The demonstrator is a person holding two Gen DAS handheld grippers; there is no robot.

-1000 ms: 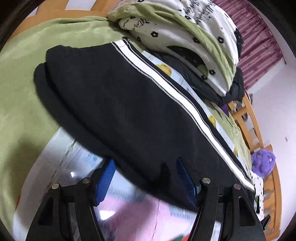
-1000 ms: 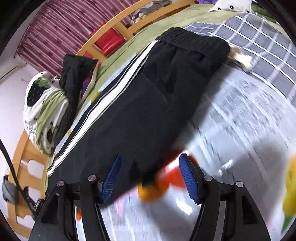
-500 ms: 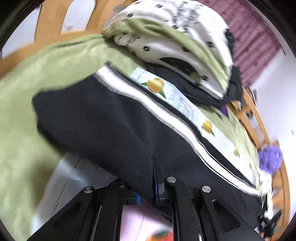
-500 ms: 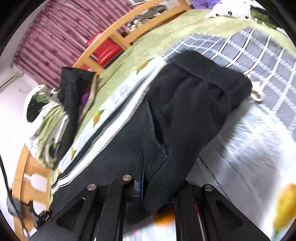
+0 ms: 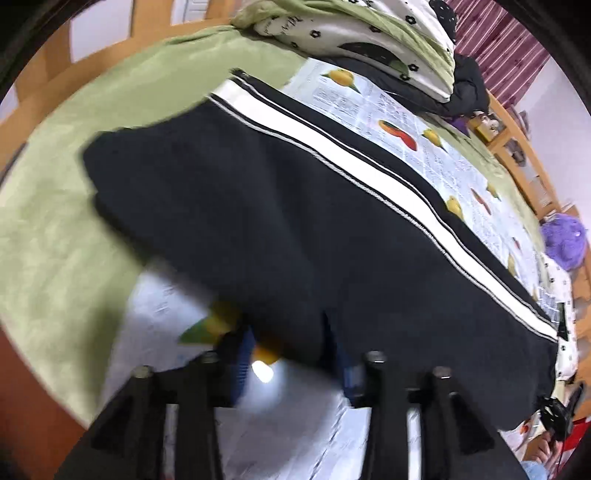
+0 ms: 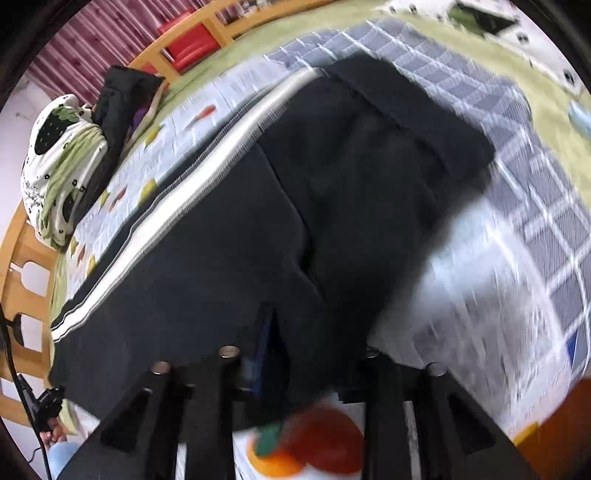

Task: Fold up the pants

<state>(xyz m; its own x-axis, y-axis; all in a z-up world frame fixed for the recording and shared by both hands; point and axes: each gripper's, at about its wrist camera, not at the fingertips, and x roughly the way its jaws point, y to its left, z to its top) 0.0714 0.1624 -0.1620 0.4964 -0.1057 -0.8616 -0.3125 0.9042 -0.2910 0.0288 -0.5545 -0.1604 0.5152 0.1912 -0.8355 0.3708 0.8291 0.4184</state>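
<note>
Left wrist view: green sheet [image 5: 66, 206] fills the left side, with a wooden bed frame [image 5: 40, 70] along the upper left edge. Black pants [image 5: 258, 221] with a white side stripe [image 5: 332, 147] lie diagonally across the middle, from centre left to lower right. Beyond the stripe, a pale fruit-print mat [image 5: 424, 147] runs toward the right. A rolled white and green quilt [image 5: 369, 33] sits at top centre, dark clothing [image 5: 465, 88] beside it, and a purple fluffy thing [image 5: 563, 238] at the right edge. At the bottom, the left gripper [image 5: 291, 362] has just been opening; its blue pads stand partly apart, the pants' near edge between them, blurred, so contact cannot be told.

Right wrist view: the quilt [image 6: 59, 162] lies at far left, dark clothing [image 6: 122, 99] above it, and a red cushion [image 6: 188, 48] by the frame at top. The pants [image 6: 314, 229] fill the centre, waistband toward the upper right, resting on a grey checked blanket [image 6: 535, 192]. At the bottom, the right gripper [image 6: 306, 365] has just been opening too; its jaws stand narrowly apart with the pants' edge draped between them, over an orange fruit print [image 6: 314, 446].
</note>
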